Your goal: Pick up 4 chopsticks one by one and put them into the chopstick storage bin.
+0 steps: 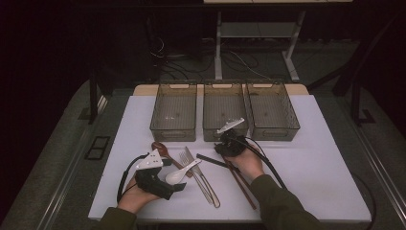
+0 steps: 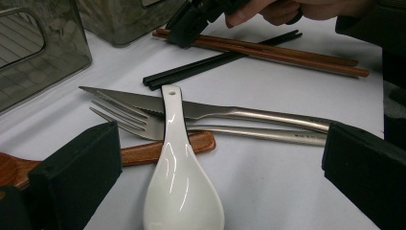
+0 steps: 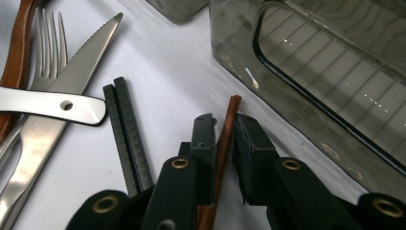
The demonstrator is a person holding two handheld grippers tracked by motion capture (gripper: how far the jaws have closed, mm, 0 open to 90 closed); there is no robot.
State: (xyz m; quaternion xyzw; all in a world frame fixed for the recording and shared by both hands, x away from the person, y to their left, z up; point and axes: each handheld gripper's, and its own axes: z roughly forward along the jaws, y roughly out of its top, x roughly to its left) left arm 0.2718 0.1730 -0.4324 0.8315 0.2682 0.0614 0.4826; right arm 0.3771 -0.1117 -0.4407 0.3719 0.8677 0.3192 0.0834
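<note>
The right tongs (image 3: 222, 139) stand narrow around the tip of the brown wooden chopsticks (image 3: 225, 139): one jaw lies against the wood, while a thin slit shows at the other, so I cannot tell whether they truly pinch it. The chopsticks are slim, reddish-brown, smooth sticks lying flat on the worktop (image 1: 311, 163), their tip just short of the middle bin (image 1: 224, 117) and their length running back toward the person's edge. Just beside the chopsticks, on the side away from the bin, lie black chopsticks (image 3: 127, 134), square-edged with a fine ribbed grain, crossing under the brown ones nearer the person. Farther from the chopsticks rests a steel knife (image 3: 72, 86) with a serrated edge, a steel fork (image 3: 45, 38) and a glossy white ceramic spoon (image 2: 179, 177) laid across both, its handle pierced by a small hole; a wooden spoon (image 2: 163, 148) lies beneath. The left tongs (image 2: 210, 167) gape wide on either side of the white spoon's bowl, touching nothing. Three smoky translucent plastic bins stand in a row beyond the chopsticks, and bare white worktop spreads to the right of them.
</note>
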